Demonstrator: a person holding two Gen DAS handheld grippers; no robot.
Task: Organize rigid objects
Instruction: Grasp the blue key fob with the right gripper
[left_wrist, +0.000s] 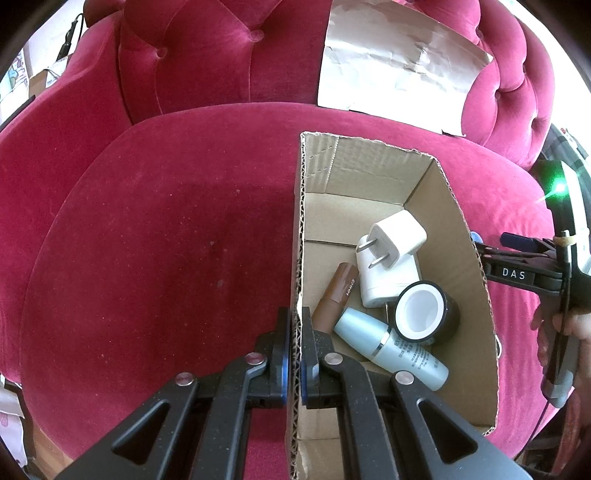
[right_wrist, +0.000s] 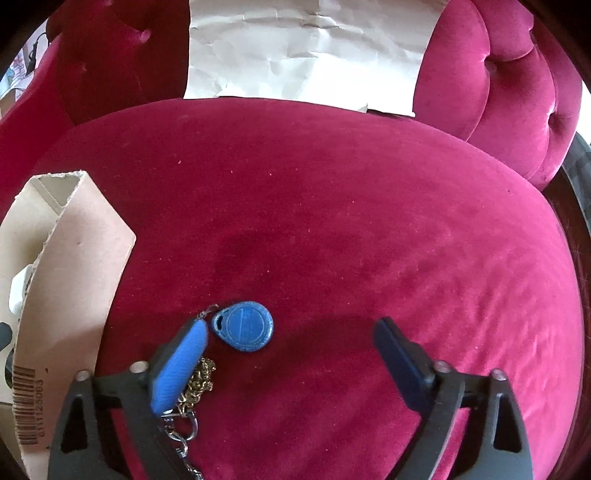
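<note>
My left gripper (left_wrist: 294, 321) is shut on the left wall of an open cardboard box (left_wrist: 469, 236) on the red cushion. In the box lie a white charger plug (left_wrist: 391, 258), a brown tube (left_wrist: 338, 291), a pale blue bottle (left_wrist: 391, 345) and a black jar (left_wrist: 426, 312) with a white inside. In the right wrist view my right gripper (right_wrist: 291, 326) stands open low over the cushion. A blue key fob (right_wrist: 243, 325) lies between its fingers, close to the left fingertip. The fob's brass chain (right_wrist: 201, 380) and key ring are partly hidden under that finger.
The red velvet seat cushion (right_wrist: 351, 221) is wide and bare to the right of the fob. A crumpled sheet of paper (right_wrist: 306, 48) leans on the tufted backrest. The box's outer wall with a barcode (right_wrist: 74, 295) stands just left of my right gripper. A hand (left_wrist: 576, 328) shows at the right edge.
</note>
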